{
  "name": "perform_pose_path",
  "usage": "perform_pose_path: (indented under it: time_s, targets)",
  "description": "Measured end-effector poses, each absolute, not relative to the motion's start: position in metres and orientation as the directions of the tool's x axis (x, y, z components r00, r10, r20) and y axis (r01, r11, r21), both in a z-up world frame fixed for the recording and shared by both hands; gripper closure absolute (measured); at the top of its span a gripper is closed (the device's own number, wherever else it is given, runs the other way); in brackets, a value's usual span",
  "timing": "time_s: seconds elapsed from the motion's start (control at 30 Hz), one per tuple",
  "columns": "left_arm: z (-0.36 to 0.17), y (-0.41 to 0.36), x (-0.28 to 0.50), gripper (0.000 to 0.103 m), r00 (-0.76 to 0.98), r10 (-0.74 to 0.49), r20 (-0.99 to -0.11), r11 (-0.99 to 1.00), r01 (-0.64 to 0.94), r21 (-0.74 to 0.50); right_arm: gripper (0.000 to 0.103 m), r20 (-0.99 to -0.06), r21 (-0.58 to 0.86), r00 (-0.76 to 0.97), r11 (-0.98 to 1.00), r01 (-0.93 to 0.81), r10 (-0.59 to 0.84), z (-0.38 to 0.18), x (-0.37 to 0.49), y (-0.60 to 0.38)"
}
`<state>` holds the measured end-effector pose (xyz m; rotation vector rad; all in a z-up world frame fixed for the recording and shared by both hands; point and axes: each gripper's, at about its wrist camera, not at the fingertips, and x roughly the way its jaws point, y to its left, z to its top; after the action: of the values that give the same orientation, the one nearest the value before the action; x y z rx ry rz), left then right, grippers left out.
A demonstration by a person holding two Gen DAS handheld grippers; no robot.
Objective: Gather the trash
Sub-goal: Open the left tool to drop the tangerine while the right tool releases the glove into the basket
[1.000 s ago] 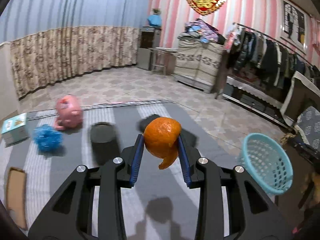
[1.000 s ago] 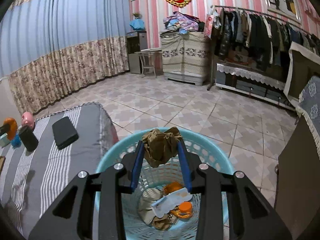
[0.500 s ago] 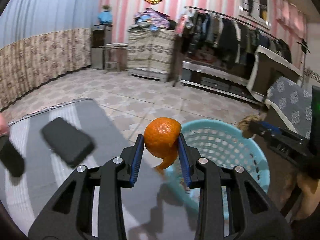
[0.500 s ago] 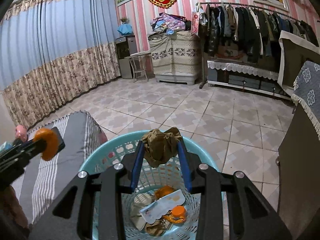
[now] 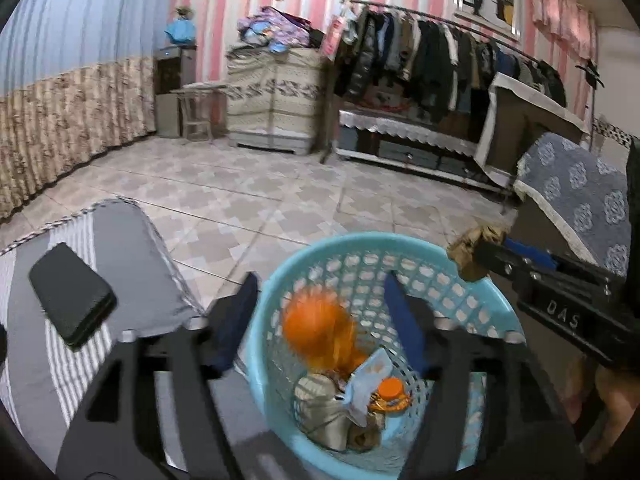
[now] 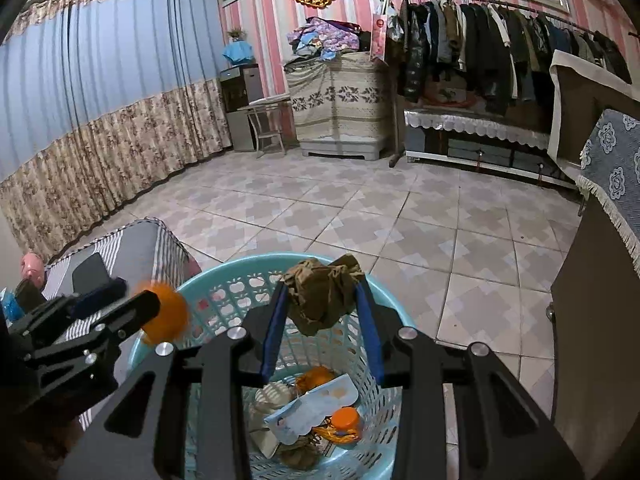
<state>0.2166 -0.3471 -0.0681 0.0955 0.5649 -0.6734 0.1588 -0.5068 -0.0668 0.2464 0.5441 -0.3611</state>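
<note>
A light blue plastic basket (image 5: 400, 248) (image 6: 224, 292) stands on the tiled floor beside the grey striped table and holds several scraps. My left gripper (image 5: 320, 312) is open above it; the orange peel (image 5: 316, 328) (image 6: 166, 314) is blurred in the air between its spread fingers, touching neither. My right gripper (image 6: 322, 304) is shut on a crumpled brown scrap (image 6: 320, 292) (image 5: 472, 252) over the basket's far rim.
A black phone (image 5: 70, 300) lies on the grey striped table (image 5: 132, 256) left of the basket. A pink toy (image 6: 32, 264) sits further back on the table. A dark cabinet with a patterned blue cloth (image 6: 612, 168) stands to the right. Clothes rack and dresser line the far wall.
My left gripper swung right from the table to over the basket, then opened; the orange peel has left its fingers and is dropping. My right gripper stays shut on the brown scrap.
</note>
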Motion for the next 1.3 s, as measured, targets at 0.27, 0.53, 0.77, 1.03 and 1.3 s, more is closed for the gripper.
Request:
perform_pose_path:
  time_s: [0.27,0.53,0.77,1.03,1.3]
  targets:
    - [-0.05,-0.326,0.217,0.014,0.714,-0.507,-0.484,0.831,0.554,-0.054,0.063,-0.536,0.116,0.804,0.921,0.371,-0.256,-0.066,0.161,-0.499]
    - [-0.04,-0.294,0.214,0.008,0.751,-0.47,-0.465,0.859,0.509,-0.046,0.022,-0.525,0.079,0.8,0.919,0.387,-0.291,-0.063,0.161,-0.492]
    - [-0.036,-0.277,0.214,0.007,0.765,-0.448,-0.462,0.874,0.484,-0.045,0.011,-0.514,0.053,0.797,0.916,0.398,-0.317,-0.058,0.161,-0.487]
    - [-0.034,-0.23,0.208,0.006,0.796,-0.397,-0.457,0.903,0.427,-0.042,0.01,-0.523,0.039,0.797,0.926,0.376,-0.301,-0.057,0.168,-0.472]
    - [-0.034,-0.147,0.209,0.006,0.843,-0.281,-0.458,0.95,0.311,-0.01,0.006,-0.522,0.019,0.806,0.942,0.336,-0.277,-0.056,0.175,-0.45]
